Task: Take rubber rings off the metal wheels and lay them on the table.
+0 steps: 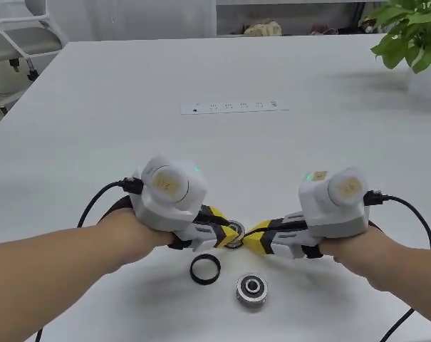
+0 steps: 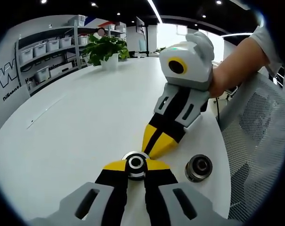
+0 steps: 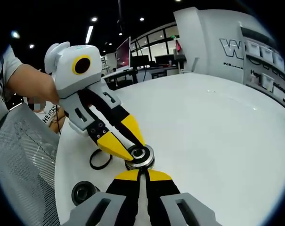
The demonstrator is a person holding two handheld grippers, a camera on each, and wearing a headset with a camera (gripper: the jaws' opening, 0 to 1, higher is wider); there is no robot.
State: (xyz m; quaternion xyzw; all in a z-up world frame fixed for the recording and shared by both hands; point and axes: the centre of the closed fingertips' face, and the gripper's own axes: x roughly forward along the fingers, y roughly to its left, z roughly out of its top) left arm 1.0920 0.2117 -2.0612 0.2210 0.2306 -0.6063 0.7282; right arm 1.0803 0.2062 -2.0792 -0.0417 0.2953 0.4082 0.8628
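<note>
Your left gripper (image 2: pixel 135 165) clamps the wheel (image 3: pixel 140 154); right gripper (image 3: pixel 142 174), jaws together at its rim, must peel the ring (image 3: pixel 150 159).

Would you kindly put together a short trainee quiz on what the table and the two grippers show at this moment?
1. Choose one: the loose black rubber ring lies on A) the white table, B) a tray, C) a shelf.
2. True or false: the left gripper holds a silver metal wheel between its jaws.
3. Fill in: the second metal wheel and the loose ring are ____ (touching / apart).
Key: 1 A; 2 true; 3 apart.
</note>
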